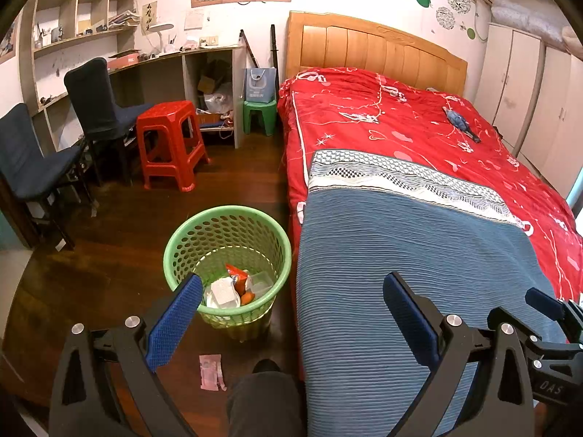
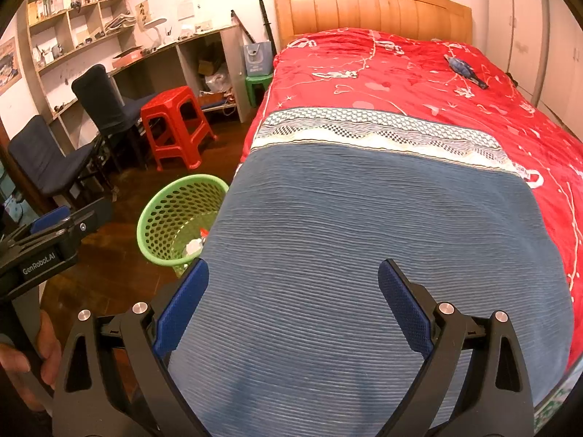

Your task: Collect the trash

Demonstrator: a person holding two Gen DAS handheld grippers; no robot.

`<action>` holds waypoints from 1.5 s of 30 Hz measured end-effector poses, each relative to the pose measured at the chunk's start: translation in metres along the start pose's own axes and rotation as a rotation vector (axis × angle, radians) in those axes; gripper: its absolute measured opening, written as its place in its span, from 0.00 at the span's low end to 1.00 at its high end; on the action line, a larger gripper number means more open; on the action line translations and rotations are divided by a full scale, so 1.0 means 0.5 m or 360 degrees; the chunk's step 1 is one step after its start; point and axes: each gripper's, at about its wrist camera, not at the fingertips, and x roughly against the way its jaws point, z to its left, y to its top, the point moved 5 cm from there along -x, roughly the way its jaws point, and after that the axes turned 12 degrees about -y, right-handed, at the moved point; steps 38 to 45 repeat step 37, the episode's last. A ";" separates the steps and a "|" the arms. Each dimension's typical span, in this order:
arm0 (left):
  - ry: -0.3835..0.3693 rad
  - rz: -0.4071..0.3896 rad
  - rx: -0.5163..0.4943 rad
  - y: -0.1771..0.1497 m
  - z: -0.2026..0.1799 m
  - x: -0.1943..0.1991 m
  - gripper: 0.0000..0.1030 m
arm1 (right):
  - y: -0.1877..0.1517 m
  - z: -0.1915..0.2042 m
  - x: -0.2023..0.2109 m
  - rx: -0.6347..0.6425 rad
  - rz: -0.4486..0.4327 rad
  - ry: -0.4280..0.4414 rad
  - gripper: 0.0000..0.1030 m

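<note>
You can read "GenRobot.AI" on the black left gripper (image 2: 51,224) body — and what looks like "DAS" on the black right gripper (image 1: 546,307) body.

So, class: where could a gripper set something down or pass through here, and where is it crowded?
Free: the blue blanket at the bed's foot, and the dark floor between the green basket and red stool. Crowded: the basket's inside, filled with trash, and the gap between basket and bed. A pink wrapper lies near the person's foot.
</note>
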 end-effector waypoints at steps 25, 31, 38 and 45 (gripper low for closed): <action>0.0022 -0.0016 -0.0032 0.004 -0.004 0.004 0.93 | 0.003 -0.007 0.003 -0.0016 0.0004 0.0005 0.90; -0.0001 -0.0001 -0.0054 0.004 -0.011 0.001 0.93 | 0.002 -0.009 0.003 -0.0023 0.0005 0.0002 0.90; -0.0014 0.0018 -0.0047 0.001 -0.011 -0.005 0.93 | -0.003 -0.014 0.009 -0.0041 0.0008 -0.0004 0.90; -0.0014 0.0018 -0.0047 0.001 -0.011 -0.005 0.93 | -0.003 -0.014 0.009 -0.0041 0.0008 -0.0004 0.90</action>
